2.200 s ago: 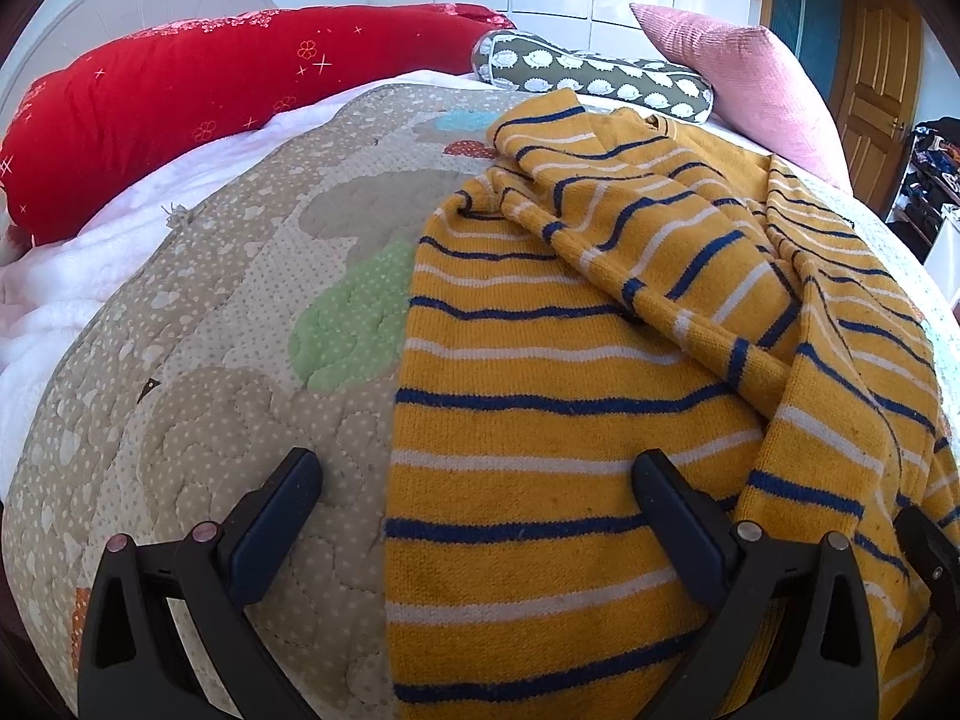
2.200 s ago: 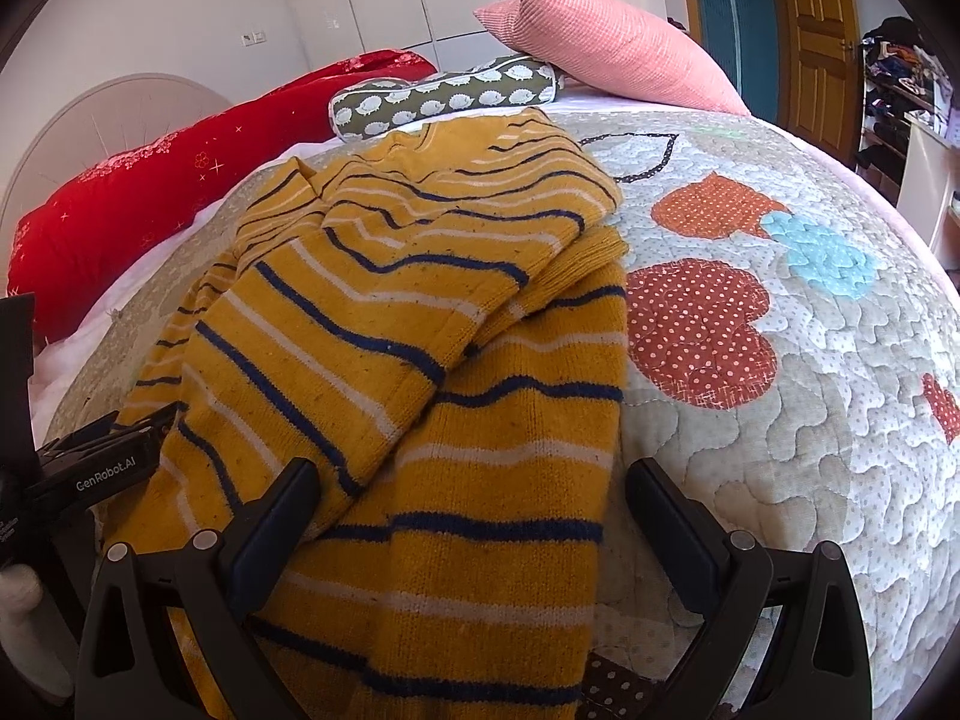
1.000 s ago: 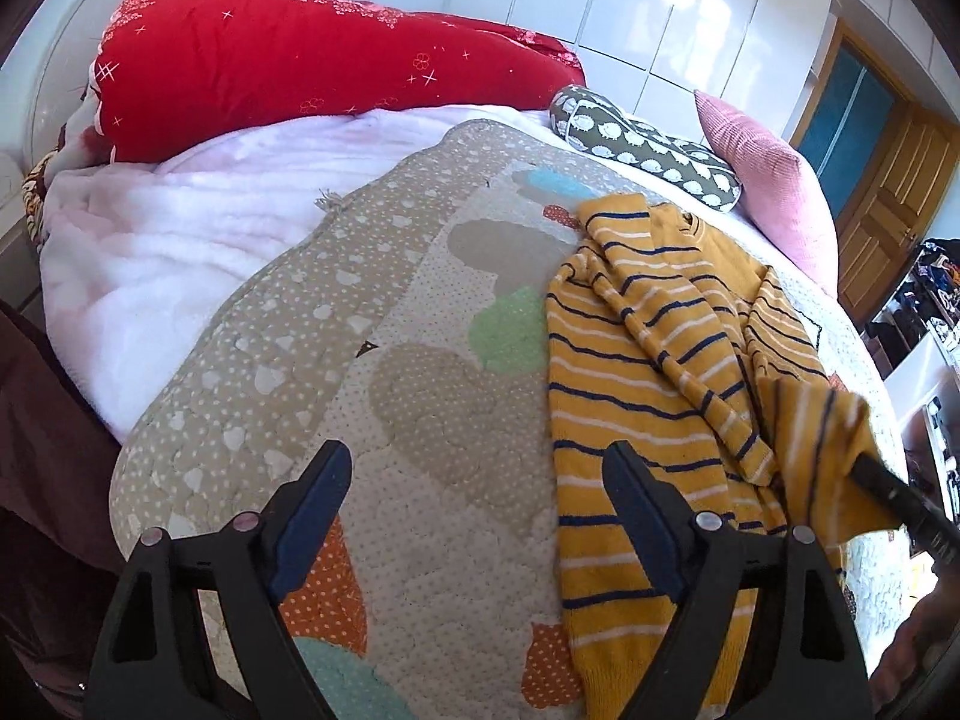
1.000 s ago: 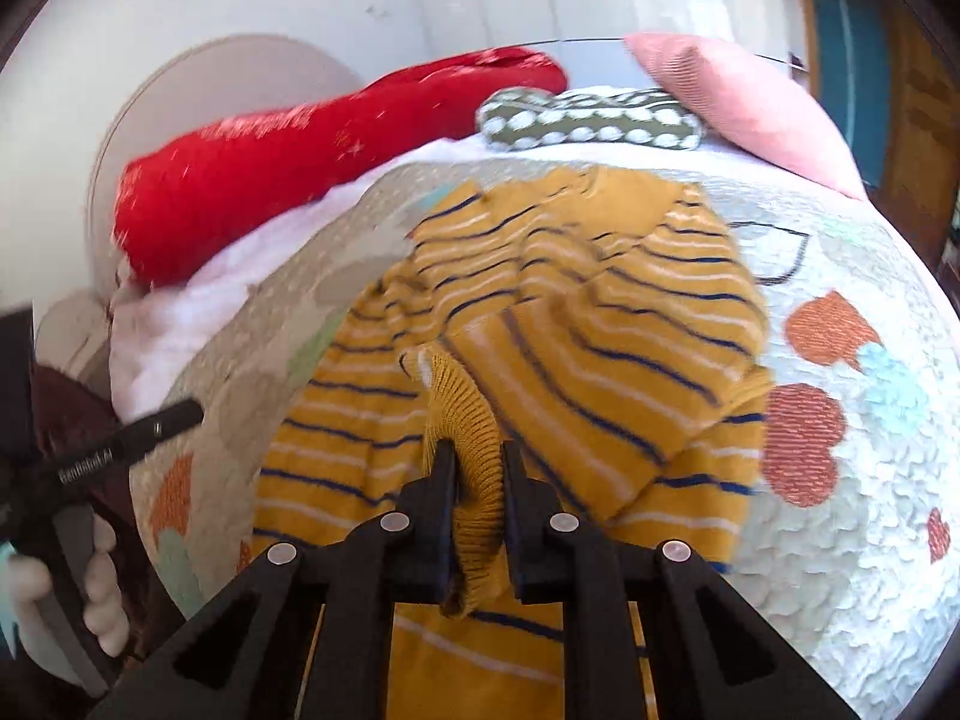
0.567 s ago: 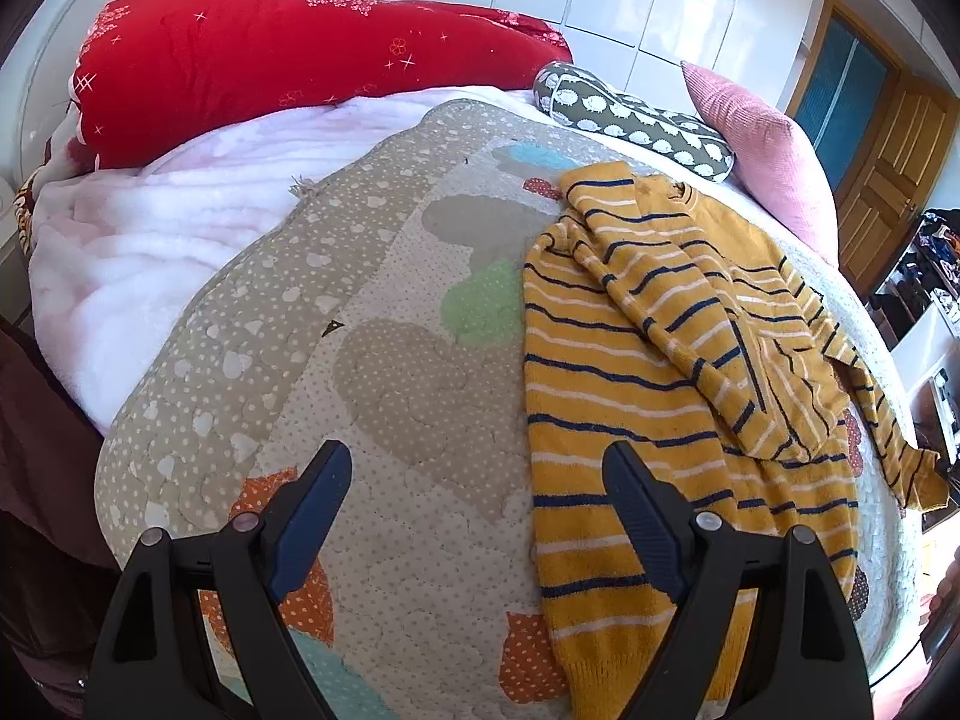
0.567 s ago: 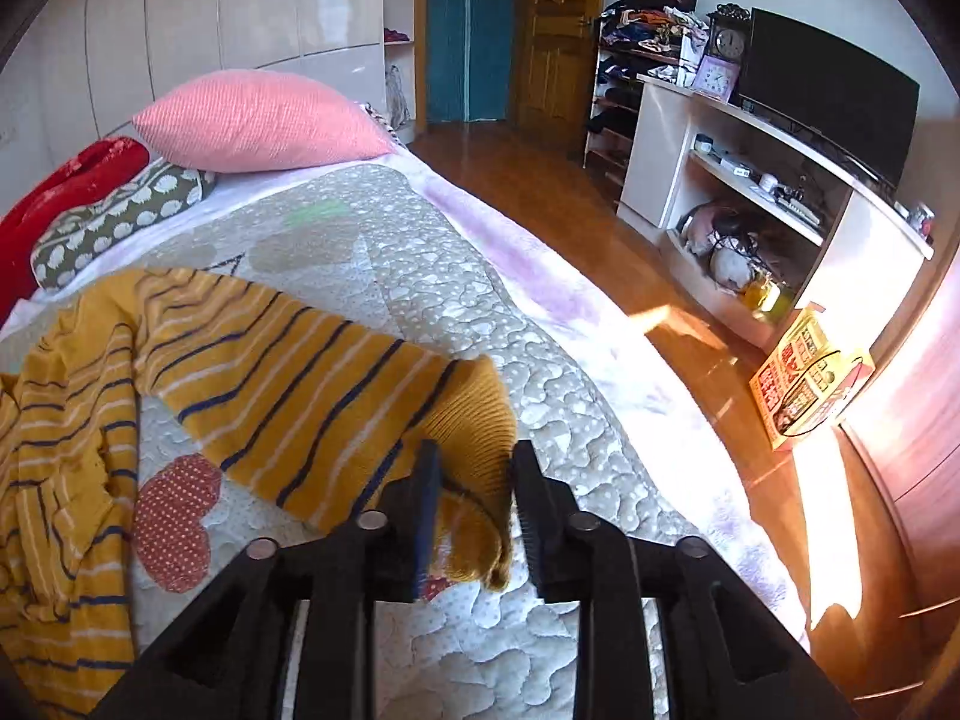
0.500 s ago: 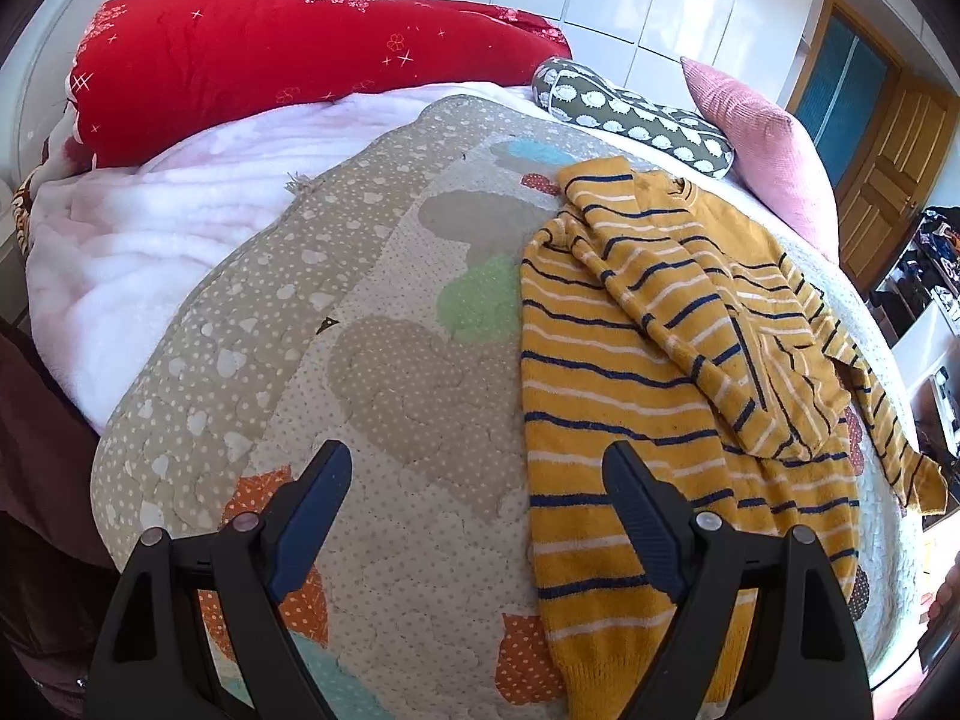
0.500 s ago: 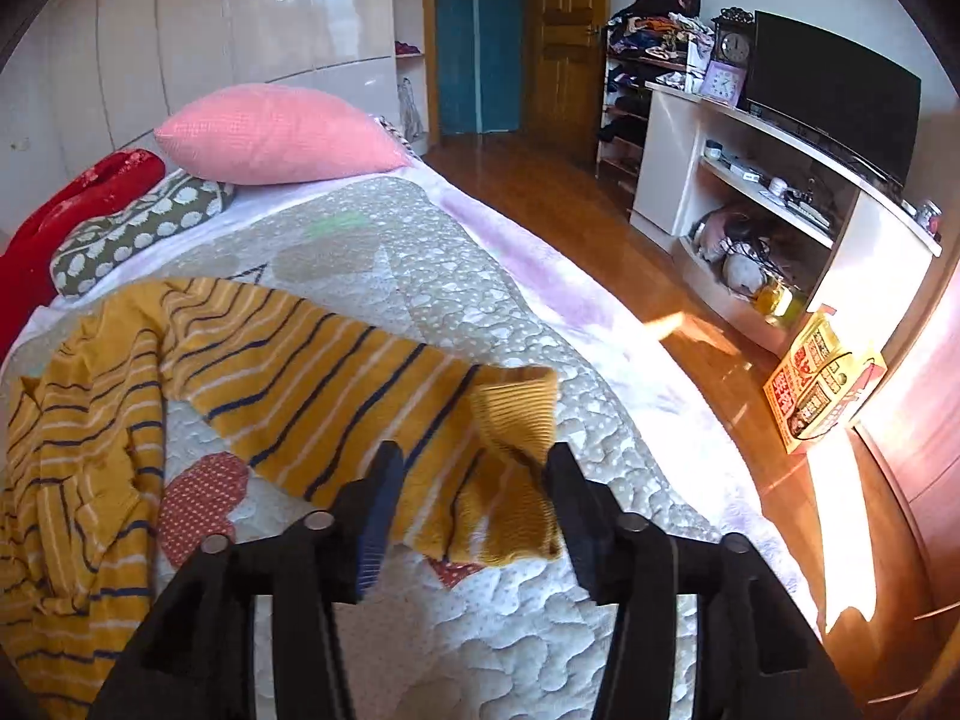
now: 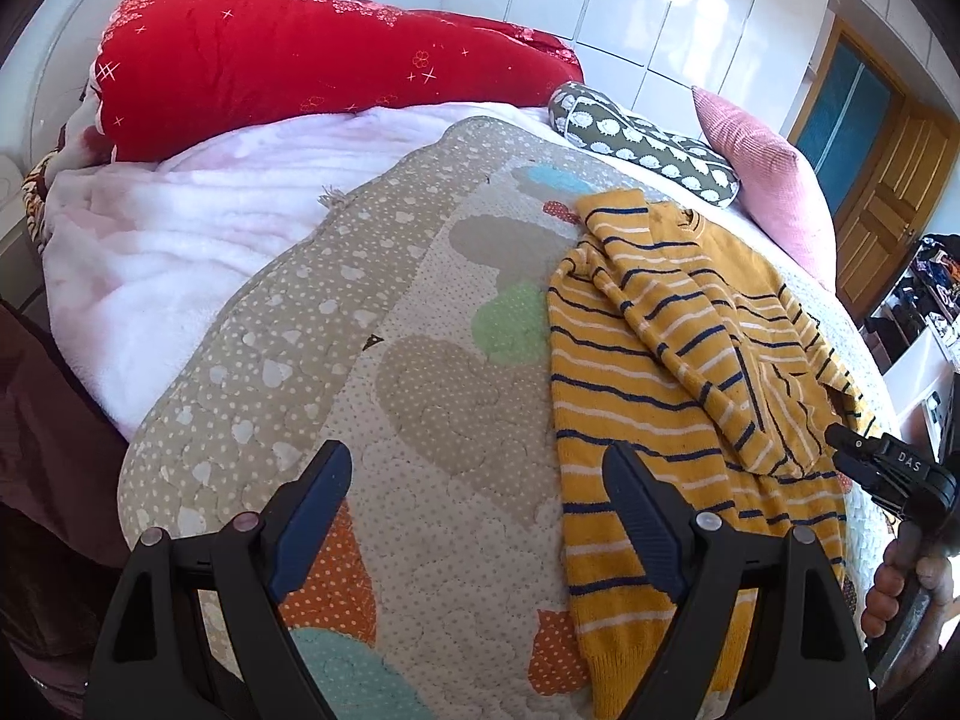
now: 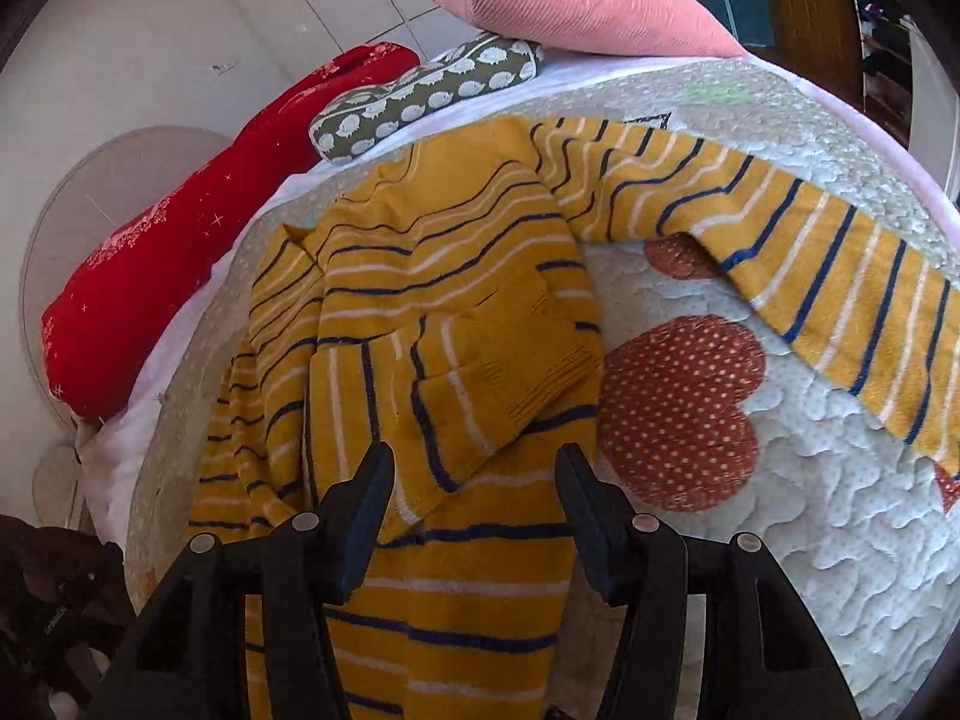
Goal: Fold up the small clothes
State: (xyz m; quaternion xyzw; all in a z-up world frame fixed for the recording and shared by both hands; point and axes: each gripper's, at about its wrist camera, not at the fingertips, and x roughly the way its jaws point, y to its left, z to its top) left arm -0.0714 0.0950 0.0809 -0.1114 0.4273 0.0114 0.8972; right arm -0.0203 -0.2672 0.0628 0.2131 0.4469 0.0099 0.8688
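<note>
While both tools hang above the bed with nothing between their fingers, I judge the fold barely begun. My left tool (image 9: 477,504) is spread wide over bare quilt (image 9: 420,396), just left of the sweater's hem edge. My right tool (image 10: 474,501) is parted too, poised over the cuff (image 10: 480,372) of the sleeve that lies crossed over the sweater's chest.

That yellow, navy-striped sweater (image 9: 648,396) lies on the patchwork quilt toward the right side of the bed, collar toward the pillows. Its body looks roughly flat, though the left edge near the shoulder is bunched. One sleeve is laid over the front, somewhat rumpled. Its other sleeve (image 10: 810,252) stretches straight out to the right across the quilt, away from the body.

As I read it, one sleeve is roughly in place at most. Left to do: bring the outstretched sleeve in, smooth the crossed one, square the sides, then fold hem to collar.
</note>
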